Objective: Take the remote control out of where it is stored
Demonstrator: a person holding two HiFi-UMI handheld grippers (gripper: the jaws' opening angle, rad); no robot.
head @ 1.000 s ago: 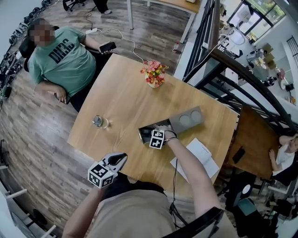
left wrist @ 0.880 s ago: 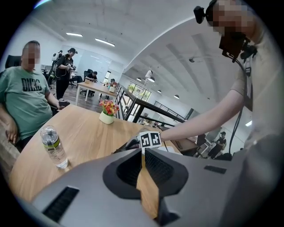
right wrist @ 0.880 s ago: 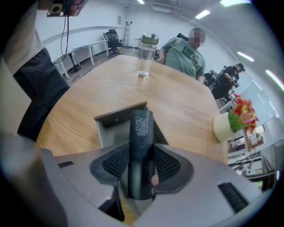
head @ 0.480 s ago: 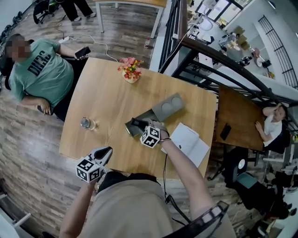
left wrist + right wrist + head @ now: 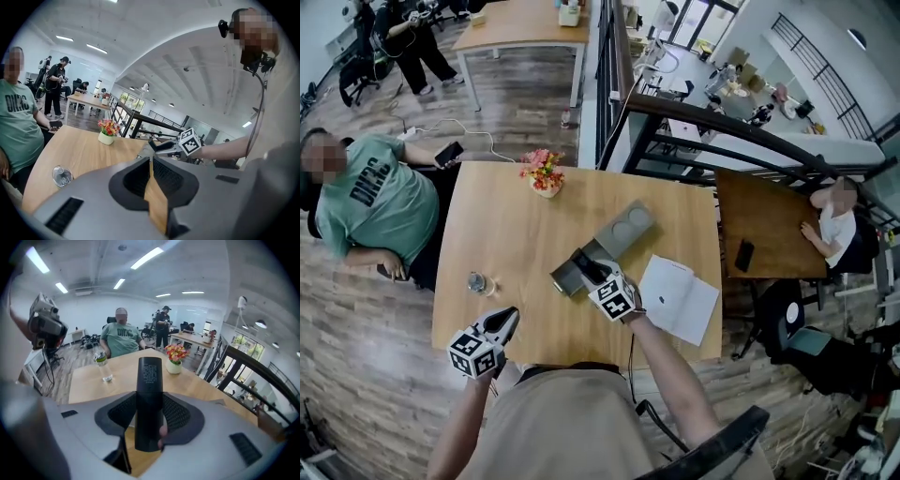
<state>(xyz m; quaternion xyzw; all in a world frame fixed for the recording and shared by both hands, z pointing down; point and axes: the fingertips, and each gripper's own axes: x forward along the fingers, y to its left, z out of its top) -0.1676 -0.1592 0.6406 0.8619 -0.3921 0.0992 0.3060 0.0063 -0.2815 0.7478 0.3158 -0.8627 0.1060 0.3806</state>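
Remote control (image 5: 149, 380) is being held tight by your right gripper (image 5: 596, 279), just over the open end of the grey box (image 5: 563, 279).

Your right jaws are squeezing the black remote by its lower half, and it is sticking out over the wooden table (image 5: 516, 234). Your left gripper (image 5: 499, 328) is hanging at the near table edge, its jaws pressed together on nothing. A water bottle (image 5: 478, 282) is standing left of the box, and flowers (image 5: 544, 173) are sitting at the far edge, both well apart from it. A white booklet (image 5: 678, 298) is lying just right of your right gripper. A person in a green shirt (image 5: 380, 211) is sitting at the table's left side.
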